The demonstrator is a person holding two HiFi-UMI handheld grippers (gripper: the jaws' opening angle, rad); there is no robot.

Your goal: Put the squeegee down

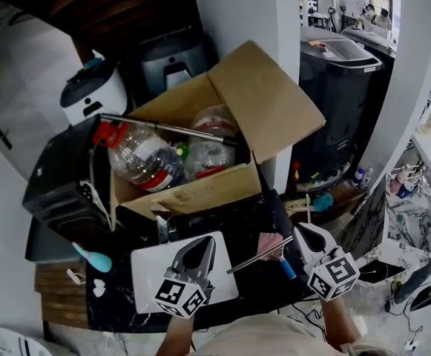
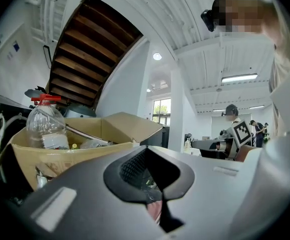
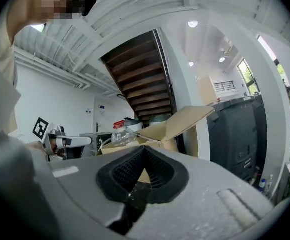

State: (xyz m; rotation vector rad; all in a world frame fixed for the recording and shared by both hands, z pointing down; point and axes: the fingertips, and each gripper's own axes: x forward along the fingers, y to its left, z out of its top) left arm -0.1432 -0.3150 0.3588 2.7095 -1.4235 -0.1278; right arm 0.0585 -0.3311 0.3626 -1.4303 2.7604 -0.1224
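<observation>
The squeegee (image 1: 262,256), a thin grey bar with a blue grip, lies on the dark marble tabletop (image 1: 260,213) between my two grippers, beside a pink cloth (image 1: 268,241). Just left of it is my left gripper (image 1: 205,246), held over a white board (image 1: 147,271), its jaws shut and empty. To the right of the squeegee my right gripper (image 1: 306,233) is shut too, with nothing in it, clear of the bar. In the left gripper view the left gripper (image 2: 145,150) points level at the cardboard box (image 2: 80,151). The right gripper (image 3: 145,151) points level at the same box (image 3: 182,120).
An open cardboard box (image 1: 200,193) with large plastic bottles (image 1: 145,158) and a metal rod stands behind the squeegee. A black appliance (image 1: 59,180) sits at the left, a teal tool (image 1: 96,259) near the table's left edge. A dark bin (image 1: 341,95) stands at the right.
</observation>
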